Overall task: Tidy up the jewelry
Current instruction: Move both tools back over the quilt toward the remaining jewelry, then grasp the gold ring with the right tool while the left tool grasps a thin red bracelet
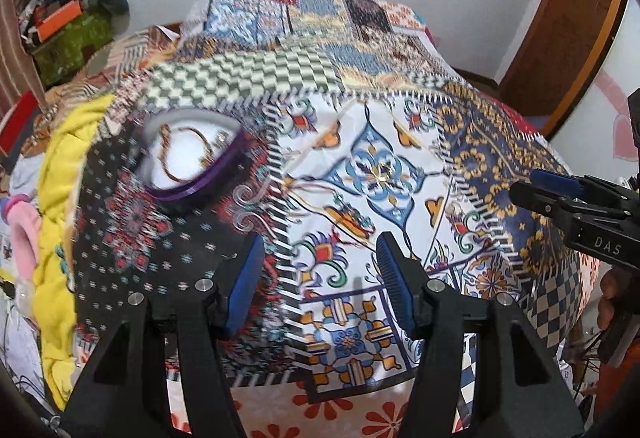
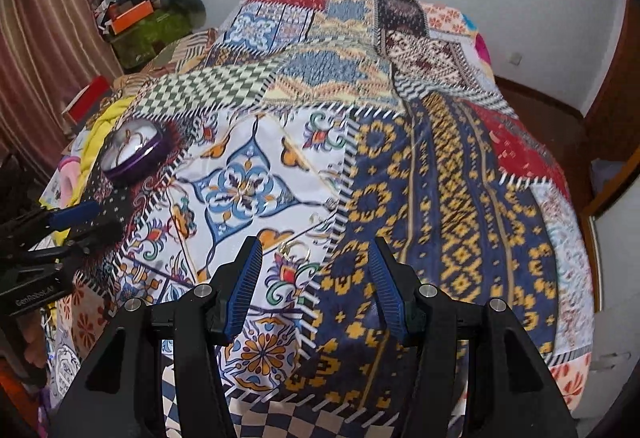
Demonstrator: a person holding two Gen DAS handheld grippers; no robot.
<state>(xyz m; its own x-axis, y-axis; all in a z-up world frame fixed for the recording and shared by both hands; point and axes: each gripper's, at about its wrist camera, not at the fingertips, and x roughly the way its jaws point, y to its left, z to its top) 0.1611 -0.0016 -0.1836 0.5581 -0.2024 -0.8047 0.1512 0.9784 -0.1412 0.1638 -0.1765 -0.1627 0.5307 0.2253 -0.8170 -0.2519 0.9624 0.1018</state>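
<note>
Nearest the lens, the right gripper (image 2: 314, 290) hangs with its blue ribbed pads spread wide and empty above a patchwork-printed bedspread (image 2: 440, 165). Just ahead of those pads, small gold hoop-like pieces of jewelry (image 2: 296, 250) lie loose on a white floral patch, and another small piece (image 2: 244, 189) glints further on, on the blue-and-white medallion; blur hides their exact form. The left gripper (image 1: 320, 290) likewise hovers with its fingers parted and holding nothing over the same cover.

Farther back, toward the left edge of the bed, sits a round purple-rimmed jewelry box with a white lining (image 1: 192, 161), open-topped, with thin gold chains or bangles already coiled inside. A rumpled yellow blanket (image 1: 60, 238) lies beside it, and cluttered boxes and bags (image 2: 136, 21) stand against the far wall.

Such pieces look light, thin and slippery, likely to sink into soft cloth. A pinch across the hoop's rim, pads closing low against the fabric, seems the safest hold; a chain would dangle and snag.
</note>
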